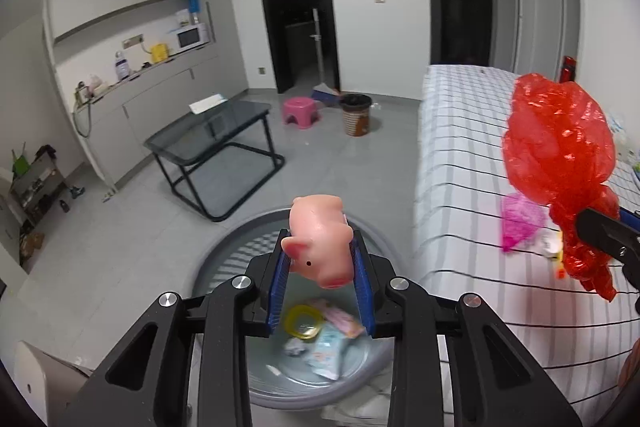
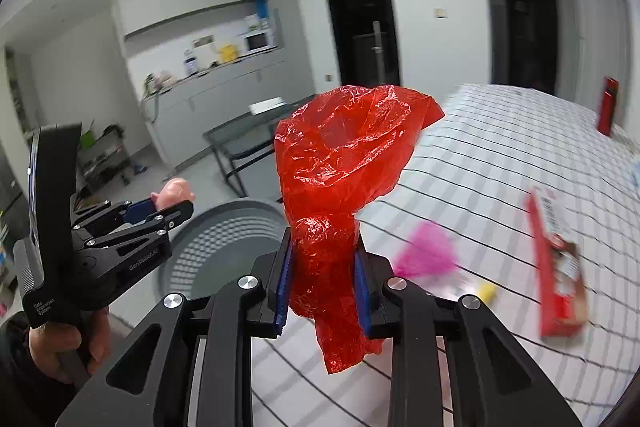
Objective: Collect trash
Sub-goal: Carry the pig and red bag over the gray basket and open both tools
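Open bin [image 1: 224, 259] mouth unobstructed below pig [image 1: 320, 239]

Left gripper [image 1: 322, 263] clamping pink pig toy [image 1: 320, 241] — above grey bin [image 1: 224, 251], red bag [image 1: 558, 143] right

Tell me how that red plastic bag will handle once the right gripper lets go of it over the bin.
The red plastic bag looks thin and crinkled, so probably floppy and very light. Above the right gripper it billows out rather than hanging, so it may drift and miss the grey bin. Where the jaws pinch it, it bunches into a twist, so it likely crushes easily without damage.
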A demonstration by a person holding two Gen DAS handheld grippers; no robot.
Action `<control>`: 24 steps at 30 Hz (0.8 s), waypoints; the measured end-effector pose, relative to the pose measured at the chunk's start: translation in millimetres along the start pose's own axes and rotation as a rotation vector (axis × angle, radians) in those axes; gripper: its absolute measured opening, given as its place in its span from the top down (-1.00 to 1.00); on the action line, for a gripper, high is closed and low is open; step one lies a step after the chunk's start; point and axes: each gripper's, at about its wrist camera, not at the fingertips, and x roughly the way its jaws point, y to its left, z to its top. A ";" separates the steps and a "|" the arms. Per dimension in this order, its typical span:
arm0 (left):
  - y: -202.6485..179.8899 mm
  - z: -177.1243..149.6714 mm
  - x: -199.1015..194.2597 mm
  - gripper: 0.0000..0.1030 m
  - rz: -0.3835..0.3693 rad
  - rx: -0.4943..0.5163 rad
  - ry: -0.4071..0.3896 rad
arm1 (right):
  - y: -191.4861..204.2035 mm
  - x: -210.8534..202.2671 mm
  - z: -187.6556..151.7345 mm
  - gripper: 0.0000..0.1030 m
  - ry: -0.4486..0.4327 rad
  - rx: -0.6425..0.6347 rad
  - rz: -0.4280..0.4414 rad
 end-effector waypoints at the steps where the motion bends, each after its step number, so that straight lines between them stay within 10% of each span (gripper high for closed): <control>1: 9.7 -0.7 2.7 0.42 0.008 -0.008 0.003 | 6.9 5.2 1.8 0.50 0.005 -0.009 0.010; 24: 83.0 -45.7 96.3 0.40 0.046 -0.131 0.201 | 90.3 160.1 -12.0 0.50 0.313 -0.114 0.157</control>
